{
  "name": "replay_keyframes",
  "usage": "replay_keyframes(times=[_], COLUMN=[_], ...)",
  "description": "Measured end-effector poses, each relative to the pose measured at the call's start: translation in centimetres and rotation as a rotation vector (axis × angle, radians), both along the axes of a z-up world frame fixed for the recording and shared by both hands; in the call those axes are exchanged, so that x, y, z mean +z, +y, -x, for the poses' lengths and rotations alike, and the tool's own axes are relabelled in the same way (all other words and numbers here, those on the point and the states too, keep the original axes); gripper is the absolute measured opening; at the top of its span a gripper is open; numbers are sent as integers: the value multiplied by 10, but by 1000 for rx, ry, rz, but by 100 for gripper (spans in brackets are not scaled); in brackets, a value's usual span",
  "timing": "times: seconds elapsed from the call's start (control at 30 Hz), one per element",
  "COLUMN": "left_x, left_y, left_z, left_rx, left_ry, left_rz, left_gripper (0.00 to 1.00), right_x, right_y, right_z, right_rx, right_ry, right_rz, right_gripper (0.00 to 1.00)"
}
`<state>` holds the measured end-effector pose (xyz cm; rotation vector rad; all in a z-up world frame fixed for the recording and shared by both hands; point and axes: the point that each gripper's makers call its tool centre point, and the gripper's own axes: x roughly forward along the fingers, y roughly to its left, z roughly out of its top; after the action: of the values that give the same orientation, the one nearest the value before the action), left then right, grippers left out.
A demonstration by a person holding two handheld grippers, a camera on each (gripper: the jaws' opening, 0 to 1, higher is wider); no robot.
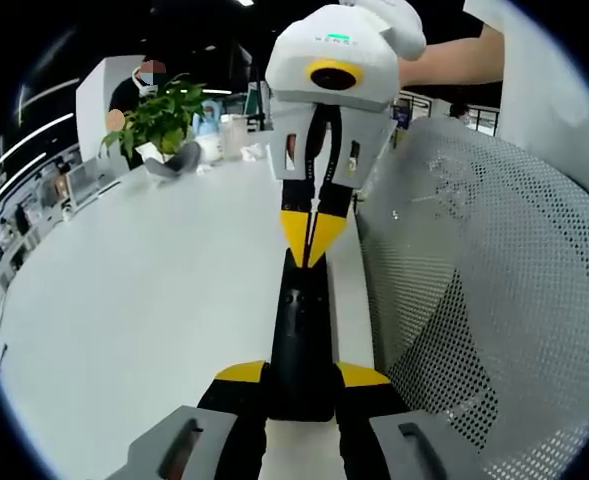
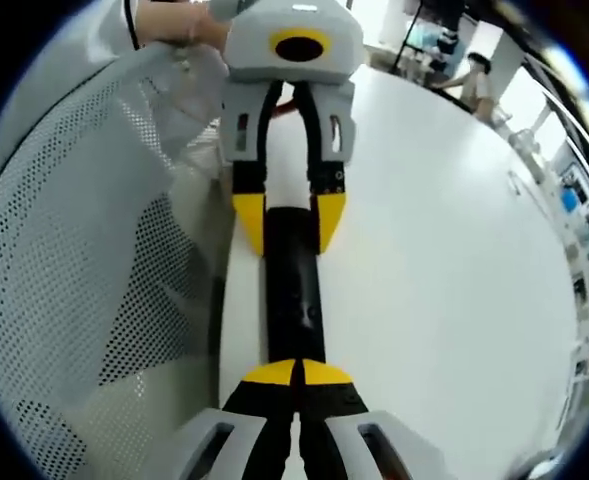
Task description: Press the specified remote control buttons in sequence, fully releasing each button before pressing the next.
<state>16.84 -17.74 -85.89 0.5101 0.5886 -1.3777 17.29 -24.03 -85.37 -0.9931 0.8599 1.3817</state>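
Observation:
A long black remote control (image 1: 299,335) is held above the white table (image 1: 124,300). My left gripper (image 1: 302,376) is shut on its near end, one yellow-tipped jaw on each side. In the right gripper view the same left gripper (image 2: 290,222) clamps the far end of the remote control (image 2: 292,285). My right gripper (image 2: 296,373) is shut, jaws together, with its yellow tips resting on the remote's top face. From the left gripper view, the right gripper (image 1: 312,245) comes down from above and its closed tips touch the remote's far part among the buttons.
A grey mesh chair back (image 1: 494,290) stands close beside the remote, also seen as the chair back (image 2: 84,250). A potted plant (image 1: 164,115) and cups (image 1: 232,135) sit at the table's far end. A person's arm (image 1: 454,60) holds the right gripper. Desks and monitors (image 2: 429,35) lie beyond.

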Motion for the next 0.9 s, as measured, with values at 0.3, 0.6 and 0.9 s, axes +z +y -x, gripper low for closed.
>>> replay_keyframes(times=[0.3, 0.6, 0.9], left_x=[0, 0, 0], left_y=[0, 0, 1], left_z=[0, 0, 0], left_rx=[2, 1, 2], left_ry=[0, 1, 1], left_rz=[6, 9, 11], left_gripper=[25, 25, 25], right_x=[2, 5, 2], right_y=[-3, 4, 3], right_z=[3, 0, 2], right_rx=[-38, -29, -1], right_ry=[31, 28, 35], right_rz=[-73, -108, -84], right_gripper=[0, 2, 4])
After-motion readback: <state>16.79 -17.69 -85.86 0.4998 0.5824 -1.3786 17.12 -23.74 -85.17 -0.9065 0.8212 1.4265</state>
